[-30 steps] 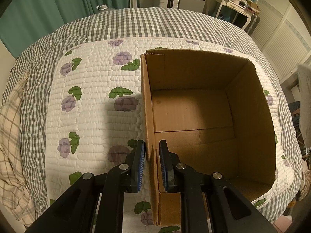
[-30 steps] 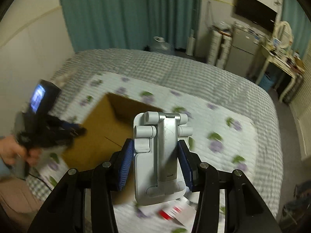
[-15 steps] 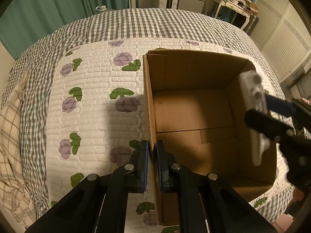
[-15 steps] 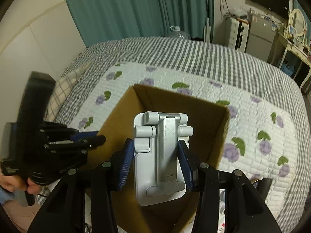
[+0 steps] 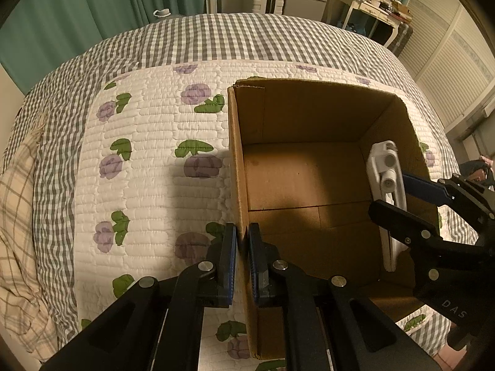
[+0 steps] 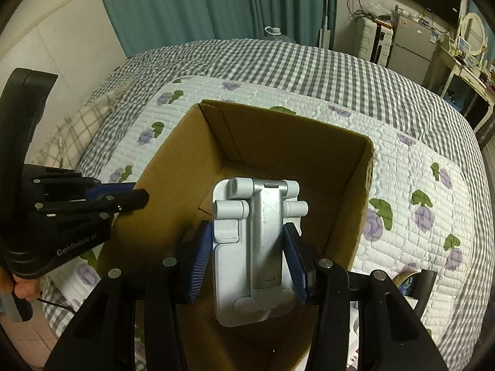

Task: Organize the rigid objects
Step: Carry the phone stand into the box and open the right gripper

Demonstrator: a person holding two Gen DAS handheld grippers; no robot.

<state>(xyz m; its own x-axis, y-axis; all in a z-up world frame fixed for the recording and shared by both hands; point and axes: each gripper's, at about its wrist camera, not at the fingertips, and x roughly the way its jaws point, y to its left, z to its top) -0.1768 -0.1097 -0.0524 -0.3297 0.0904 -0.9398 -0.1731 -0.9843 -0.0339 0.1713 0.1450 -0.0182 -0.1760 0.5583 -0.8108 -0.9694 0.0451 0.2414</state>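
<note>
An open cardboard box (image 5: 309, 114) stands on the quilted bed; it also shows in the right wrist view (image 6: 278, 142). My left gripper (image 5: 242, 261) is shut on the box's left wall, one finger outside and one inside. My right gripper (image 6: 249, 259) is shut on a white folding phone stand (image 6: 255, 247) and holds it inside the box mouth, near the right wall. The stand (image 5: 385, 179) and the right gripper (image 5: 399, 199) also show at the right of the left wrist view. The box floor looks bare.
The white floral quilt (image 5: 148, 167) lies over a grey checked bedspread (image 5: 216, 37). Small items, including a tape roll (image 6: 405, 278), lie on the bed right of the box. Teal curtains, a fridge and a dresser stand at the back.
My right gripper has carried the phone stand from above the bed over the box and down into its mouth. My left gripper has closed tighter on the box wall.
</note>
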